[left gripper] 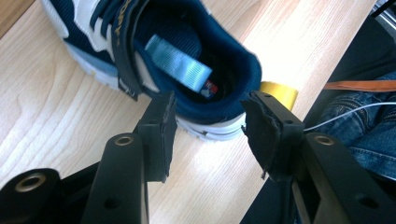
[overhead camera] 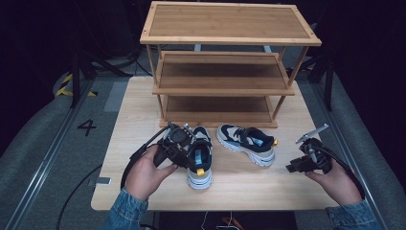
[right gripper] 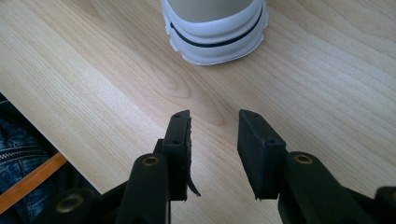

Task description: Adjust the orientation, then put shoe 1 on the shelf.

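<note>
near shoe [overhead camera: 199, 160]: navy, white, yellow tab | far shoe [overhead camera: 246, 143]: beige, navy | rack [overhead camera: 225, 62]: brown wood | table [overhead camera: 143, 120]: pale woodgrain

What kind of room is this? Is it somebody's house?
Probably not a house; it looks like a test or recording room. A wooden shoe rack and two sneakers stand on a plain table, with dark surroundings and a number marked on the floor.

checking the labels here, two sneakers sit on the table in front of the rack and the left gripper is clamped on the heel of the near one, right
Not quite. The left gripper is open: in the left gripper view its pads stand apart, off the near sneaker's heel. Both sneakers do sit on the table before the rack.
</note>
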### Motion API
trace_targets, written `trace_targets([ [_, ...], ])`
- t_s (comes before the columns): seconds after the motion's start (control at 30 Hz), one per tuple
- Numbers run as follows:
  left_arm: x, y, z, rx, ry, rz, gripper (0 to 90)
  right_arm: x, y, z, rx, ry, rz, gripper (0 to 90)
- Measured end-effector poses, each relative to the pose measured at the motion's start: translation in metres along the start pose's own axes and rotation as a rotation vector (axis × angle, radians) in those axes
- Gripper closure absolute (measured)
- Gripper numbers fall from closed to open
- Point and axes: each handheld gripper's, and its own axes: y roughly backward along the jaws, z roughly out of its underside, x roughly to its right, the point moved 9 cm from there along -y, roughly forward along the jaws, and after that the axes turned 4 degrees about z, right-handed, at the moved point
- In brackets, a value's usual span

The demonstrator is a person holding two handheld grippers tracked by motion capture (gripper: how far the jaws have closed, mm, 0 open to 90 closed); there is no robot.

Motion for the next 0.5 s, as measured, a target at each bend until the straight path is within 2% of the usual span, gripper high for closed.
trace_targets([
  [0.03, 0.0, 0.0, 0.0, 0.0, 0.0, 0.0, 51.5, 0.0, 0.0, 0.0, 0.0, 0.0, 0.0, 65.3],
  [0.07, 0.002, -0.001, -0.002, -0.006, -0.024, 0.0, 51.5, 0.0, 0.0, 0.0, 0.0, 0.004, 0.001, 65.2],
  [0.2, 0.009, -0.008, -0.005, -0.048, -0.067, -0.022, 44.8, 0.0, -0.002, 0.0, -0.007, 0.002, 0.0, 64.9],
  [0.23, 0.011, -0.01, -0.005, -0.058, -0.068, -0.008, 44.6, 0.0, -0.003, 0.0, -0.006, 0.006, -0.002, 64.9],
  [0.27, 0.015, -0.017, -0.007, -0.086, -0.07, 0.026, 44.7, -0.001, -0.004, 0.0, -0.008, 0.007, -0.003, 64.9],
  [0.37, 0.015, -0.021, -0.009, -0.094, -0.091, 0.017, 45.6, -0.002, -0.004, 0.0, -0.009, 0.008, -0.004, 64.9],
  [0.43, 0.018, -0.028, -0.008, -0.118, -0.124, 0.026, 47.8, -0.001, -0.003, 0.0, -0.005, 0.004, -0.004, 64.8],
  [0.5, 0.019, -0.034, -0.008, -0.135, -0.122, 0.038, 46.8, -0.001, -0.003, 0.0, -0.005, 0.004, -0.003, 64.8],
])
